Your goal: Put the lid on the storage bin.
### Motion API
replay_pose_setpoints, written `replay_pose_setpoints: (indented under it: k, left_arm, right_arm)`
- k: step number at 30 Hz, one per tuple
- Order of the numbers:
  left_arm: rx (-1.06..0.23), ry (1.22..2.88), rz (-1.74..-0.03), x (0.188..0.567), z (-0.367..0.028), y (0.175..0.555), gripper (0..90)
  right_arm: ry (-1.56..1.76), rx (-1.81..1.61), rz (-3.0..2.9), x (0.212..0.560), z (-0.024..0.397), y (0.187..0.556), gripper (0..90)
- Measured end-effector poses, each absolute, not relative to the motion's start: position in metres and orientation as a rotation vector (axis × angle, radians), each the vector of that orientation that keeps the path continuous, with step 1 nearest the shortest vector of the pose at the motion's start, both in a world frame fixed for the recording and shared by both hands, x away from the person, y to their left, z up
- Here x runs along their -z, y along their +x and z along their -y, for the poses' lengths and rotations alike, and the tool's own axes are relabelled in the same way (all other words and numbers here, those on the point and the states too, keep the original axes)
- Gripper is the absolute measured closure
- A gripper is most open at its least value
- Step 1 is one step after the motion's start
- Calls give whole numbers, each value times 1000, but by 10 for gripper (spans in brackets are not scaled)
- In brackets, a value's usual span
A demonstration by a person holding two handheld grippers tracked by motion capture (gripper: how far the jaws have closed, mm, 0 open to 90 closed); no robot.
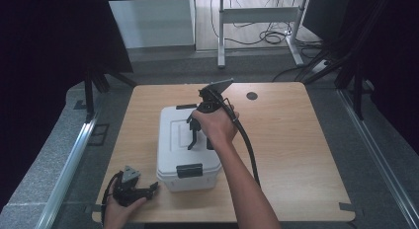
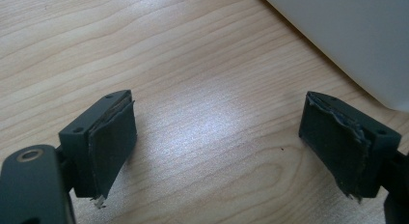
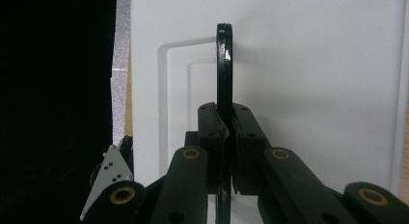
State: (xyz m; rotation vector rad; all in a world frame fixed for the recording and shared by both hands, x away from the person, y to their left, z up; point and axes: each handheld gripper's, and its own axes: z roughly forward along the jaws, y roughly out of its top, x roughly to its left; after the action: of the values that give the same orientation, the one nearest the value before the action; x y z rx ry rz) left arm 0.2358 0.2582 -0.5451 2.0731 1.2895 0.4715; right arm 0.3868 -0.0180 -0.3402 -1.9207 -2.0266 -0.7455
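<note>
A white lidded box [image 1: 183, 155] stands in the middle of the wooden table [image 1: 296, 155]. Its thin black handle [image 3: 224, 64] is upright above the lid [image 3: 313, 89]. My right gripper [image 3: 225, 137] is shut on that handle from above, and in the high view the right gripper [image 1: 196, 135] hangs over the lid's centre. My left gripper [image 1: 152, 188] lies near the table's front left corner, pointing at the box. Its jaws stand wide apart, the left gripper [image 2: 217, 147] holding nothing, with bare wood between the pads [image 2: 113, 147]. The box's wall [image 2: 347, 35] is just ahead.
A black latch [image 1: 189, 170] sits on the box's front face and another [image 1: 186, 106] at its back edge. A dark round hole [image 1: 252, 95] marks the far part of the table. The right side of the table is bare wood. Desk legs and cables [image 1: 267, 36] are beyond.
</note>
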Motion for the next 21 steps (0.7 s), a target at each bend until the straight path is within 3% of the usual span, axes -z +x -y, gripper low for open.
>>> replay_pose_setpoints:
  k: [21]
  left_arm:
    - [-471,2075,-1285,545,-258,236,131]
  right_arm:
    - [-1926,735,1996,352,19,390,847]
